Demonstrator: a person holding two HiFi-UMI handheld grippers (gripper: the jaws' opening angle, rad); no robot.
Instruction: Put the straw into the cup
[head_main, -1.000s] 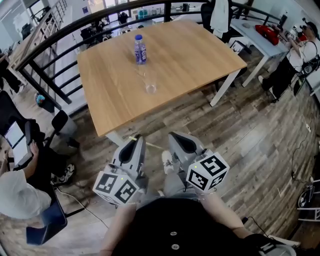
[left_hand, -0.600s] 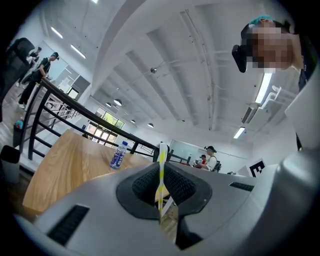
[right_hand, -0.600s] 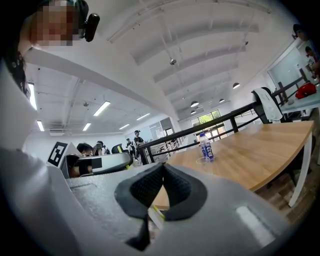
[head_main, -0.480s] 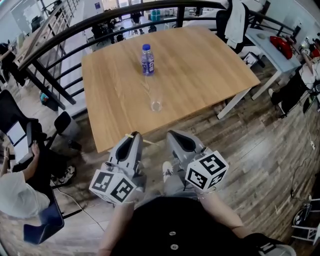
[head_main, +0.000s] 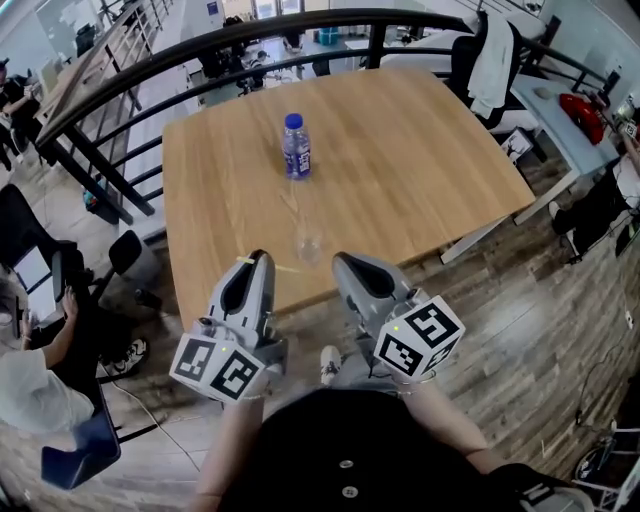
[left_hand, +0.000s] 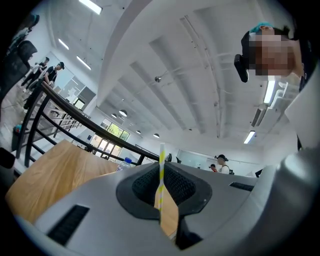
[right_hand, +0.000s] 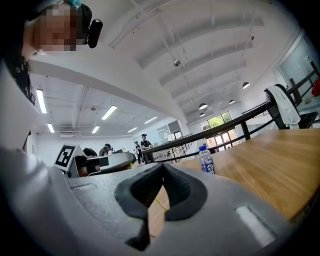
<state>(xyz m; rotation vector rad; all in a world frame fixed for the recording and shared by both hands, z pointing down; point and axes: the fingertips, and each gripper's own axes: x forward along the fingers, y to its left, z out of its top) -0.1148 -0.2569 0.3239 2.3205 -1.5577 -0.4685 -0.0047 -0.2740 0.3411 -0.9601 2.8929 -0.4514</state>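
Nearer the cup now, my left gripper pinches the straw partway along; I judge it light, easily crushed. My right gripper is closed, empty.

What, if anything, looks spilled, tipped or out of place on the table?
Nothing stands out. The bottle and the clear cup both stand upright on the table, with no spill visible, and the straw is clamped in the left claw.
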